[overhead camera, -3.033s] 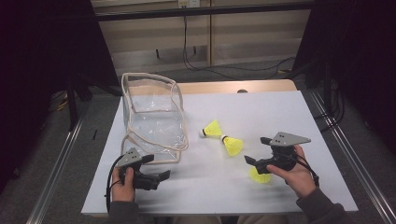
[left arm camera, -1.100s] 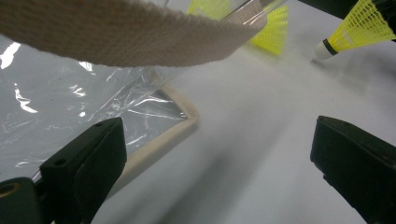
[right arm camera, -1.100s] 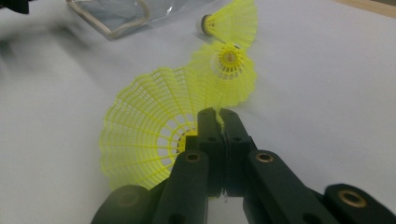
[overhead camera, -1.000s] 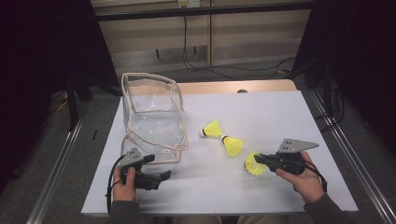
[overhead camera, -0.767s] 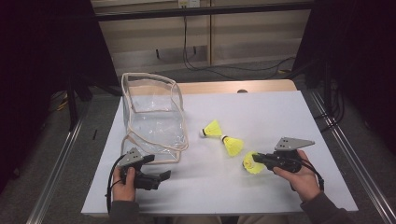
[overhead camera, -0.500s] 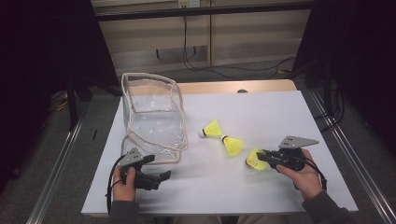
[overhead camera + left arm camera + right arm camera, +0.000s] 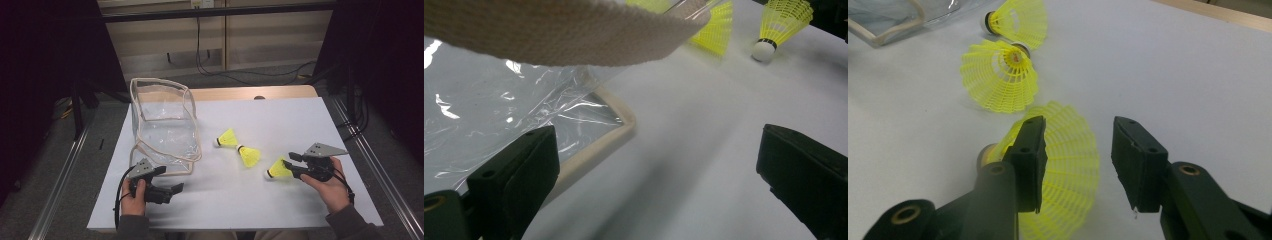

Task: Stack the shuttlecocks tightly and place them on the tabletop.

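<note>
The right gripper (image 7: 1075,165) has its jaws partly apart, having just been opening, and a yellow plastic-mesh shuttlecock with a pale cork tip (image 7: 1068,165) lies on its side between them. The left-hand jaw in the right gripper view overlaps the flared skirt; the other jaw stands clear of it, so the pads do not clamp it. In the high view this shuttlecock (image 7: 278,170) rests on the white table sheet (image 7: 300,125) just ahead of the fingertips, cork end pointing away from the hand.

Just beyond those fingers lie two more yellow shuttlecocks (image 7: 1000,82), nearly touching at their cork ends, skirts flaring opposite ways. Further past them stands a clear plastic bag with beige fabric trim (image 7: 162,125).

The left gripper (image 7: 659,175) has its jaws wide, nothing between them. The bag's beige edge (image 7: 599,145) lies just beside one jaw.

No readable writing shows on any item.

Both hands hold their grippers low and roughly level over the sheet, forearms entering from the near edge; the right hand (image 7: 332,187) angles towards the shuttlecocks, the left hand (image 7: 134,196) points across the sheet.
</note>
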A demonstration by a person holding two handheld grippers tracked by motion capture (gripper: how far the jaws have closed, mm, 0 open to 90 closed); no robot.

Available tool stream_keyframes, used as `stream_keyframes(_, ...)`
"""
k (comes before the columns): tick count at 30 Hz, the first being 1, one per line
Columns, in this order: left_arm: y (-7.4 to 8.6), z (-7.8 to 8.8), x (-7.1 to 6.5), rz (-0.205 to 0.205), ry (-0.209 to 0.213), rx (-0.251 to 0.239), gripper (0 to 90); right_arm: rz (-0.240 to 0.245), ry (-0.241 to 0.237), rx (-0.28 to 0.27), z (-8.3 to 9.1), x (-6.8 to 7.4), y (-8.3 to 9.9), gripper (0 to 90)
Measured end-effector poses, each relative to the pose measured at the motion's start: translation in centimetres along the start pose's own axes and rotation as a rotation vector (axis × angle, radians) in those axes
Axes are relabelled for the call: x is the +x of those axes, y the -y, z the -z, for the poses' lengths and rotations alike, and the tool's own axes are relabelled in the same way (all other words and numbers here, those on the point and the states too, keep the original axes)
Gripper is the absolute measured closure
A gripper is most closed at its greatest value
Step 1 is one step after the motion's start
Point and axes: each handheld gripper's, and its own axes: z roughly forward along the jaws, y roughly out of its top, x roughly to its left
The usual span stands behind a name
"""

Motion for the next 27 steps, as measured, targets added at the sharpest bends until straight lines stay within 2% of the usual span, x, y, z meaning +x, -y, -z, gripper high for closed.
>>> stream_keyframes(1, 0.0, 0.0, 0.0, 0.002, 0.001, -0.003, 3.7, 0.001, -0.002, 0.001, 0.0, 0.0, 0.0, 62.8)
stream_keyframes(3, 0.0, 0.0, 0.0, 0.001, 0.001, 0.0, 3.6, 0.009, -0.012, 0.002, 0.0, 0.0, 0.1, 77.1)
stream_keyframes(5, 0.0, 0.0, 0.0, 0.001, 0.001, -0.004, 3.6, 0.018, -0.026, 0.019, 0.0, 0.0, 0.2, 86.6)
stream_keyframes(7, 0.0, 0.0, 0.0, -0.001, -0.002, -0.001, 3.6, 0.011, -0.028, 0.032, -0.1, 0.1, 0.3, 90.0)
stream_keyframes(22, 0.0, 0.0, 0.0, 0.0, -0.001, -0.004, 3.6, -0.006, -0.057, 0.022, -0.2, -0.3, 0.9, 90.0)
stream_keyframes(27, 0.0, 0.0, 0.0, 0.0, -0.002, -0.004, 3.6, -0.013, -0.052, 0.026, -0.2, -0.6, 1.4, 90.0)
